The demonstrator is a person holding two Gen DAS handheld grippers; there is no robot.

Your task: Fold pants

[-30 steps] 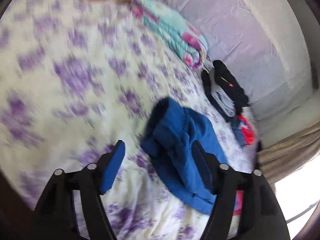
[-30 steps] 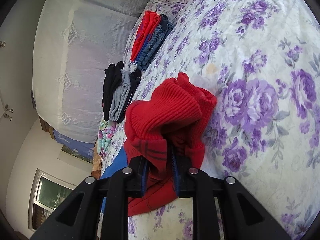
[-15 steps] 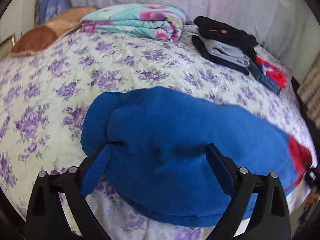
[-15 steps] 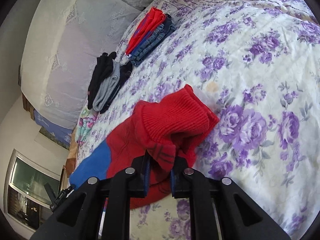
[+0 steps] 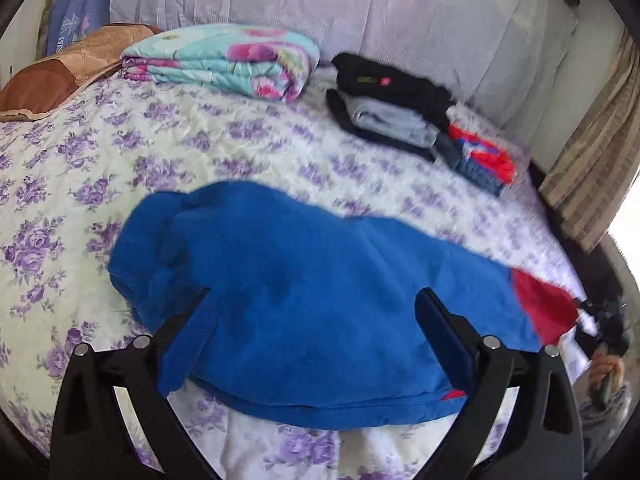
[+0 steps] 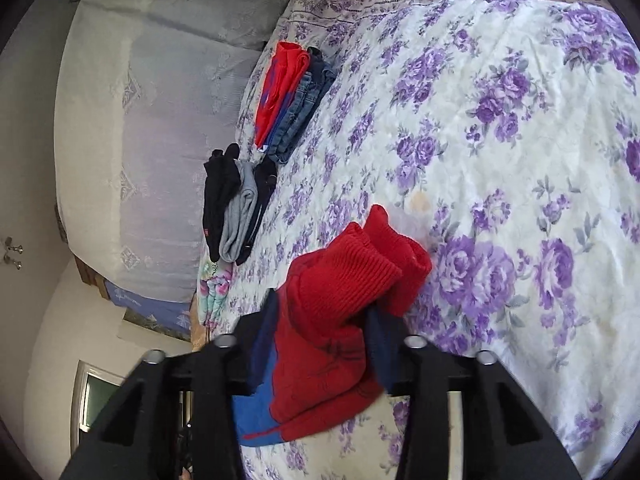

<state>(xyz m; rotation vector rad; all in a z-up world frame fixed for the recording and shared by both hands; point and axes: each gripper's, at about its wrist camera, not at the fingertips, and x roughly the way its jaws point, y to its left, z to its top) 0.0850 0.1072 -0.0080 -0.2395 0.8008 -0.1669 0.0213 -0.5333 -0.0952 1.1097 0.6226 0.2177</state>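
1. Only the left wrist view shows the pants (image 5: 320,312) stretched blue across the floral bedspread (image 5: 180,152); the right shows their red cuffs.
2. Left gripper (image 5: 316,320), jaws just opened wide, straddles them unpressed.
3. Right gripper (image 6: 320,344) pinches the red end, jaws narrow.
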